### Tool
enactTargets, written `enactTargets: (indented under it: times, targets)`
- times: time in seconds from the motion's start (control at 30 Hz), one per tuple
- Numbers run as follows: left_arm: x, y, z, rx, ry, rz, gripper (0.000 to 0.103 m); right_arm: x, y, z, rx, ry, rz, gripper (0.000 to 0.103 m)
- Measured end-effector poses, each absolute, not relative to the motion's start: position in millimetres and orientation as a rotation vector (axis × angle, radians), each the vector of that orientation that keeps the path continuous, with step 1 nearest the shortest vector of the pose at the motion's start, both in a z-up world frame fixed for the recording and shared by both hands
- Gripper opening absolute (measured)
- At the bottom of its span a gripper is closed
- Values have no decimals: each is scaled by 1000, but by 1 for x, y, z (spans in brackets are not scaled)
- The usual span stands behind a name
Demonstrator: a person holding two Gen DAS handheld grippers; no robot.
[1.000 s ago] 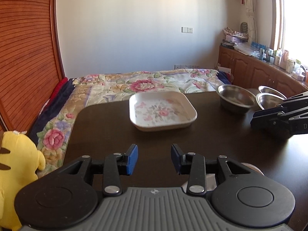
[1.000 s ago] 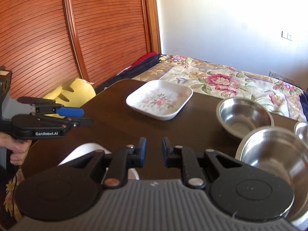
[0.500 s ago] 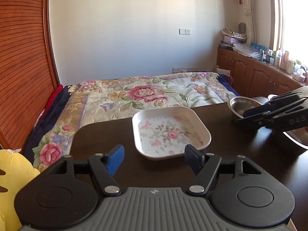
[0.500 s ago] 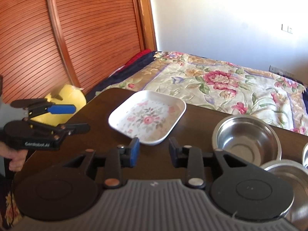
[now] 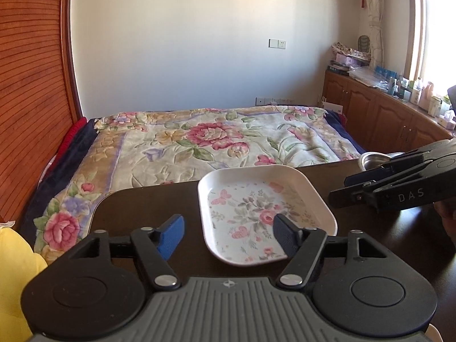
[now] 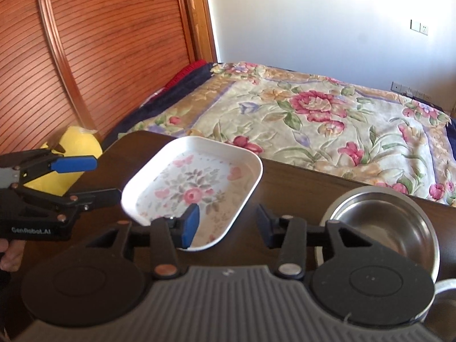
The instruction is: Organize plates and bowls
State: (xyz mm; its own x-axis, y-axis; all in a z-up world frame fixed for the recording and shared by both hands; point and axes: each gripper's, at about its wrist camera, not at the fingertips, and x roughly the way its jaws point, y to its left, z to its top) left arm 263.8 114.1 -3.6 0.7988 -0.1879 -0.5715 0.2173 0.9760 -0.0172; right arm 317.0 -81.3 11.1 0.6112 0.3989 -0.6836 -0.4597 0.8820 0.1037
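A white rectangular dish (image 5: 262, 213) with a flower print sits on the dark table (image 5: 148, 208); it also shows in the right wrist view (image 6: 196, 191). My left gripper (image 5: 228, 236) is open, its jaws either side of the dish's near left rim. My right gripper (image 6: 226, 223) is open over the dish's near right corner, and shows from the side in the left wrist view (image 5: 399, 188). A steel bowl (image 6: 382, 228) stands right of the dish. The left gripper shows in the right wrist view (image 6: 79, 179).
A bed with a flowered quilt (image 5: 216, 142) lies beyond the table's far edge. A yellow soft toy (image 6: 77, 154) sits at the table's left. A wooden slatted wardrobe (image 6: 85, 42) stands at the left. Wooden cabinets (image 5: 384, 114) line the right wall.
Both grippers have moved forward to the flowered dish and opened wider. The dish has stayed in place on the table.
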Motion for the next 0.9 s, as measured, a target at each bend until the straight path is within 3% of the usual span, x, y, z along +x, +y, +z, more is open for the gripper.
enactTargets:
  times: [0.23, 0.37, 0.9]
  targets:
    - [285, 118, -15, 35, 640, -199, 54, 335, -80, 2, -33, 803, 467, 46]
    - [295, 121, -24, 26, 674, -181, 38, 339, -78, -3, -21, 825, 464, 44]
    - [313, 121, -42, 11, 709, -167, 19, 347, -68, -18, -50, 881, 455, 29]
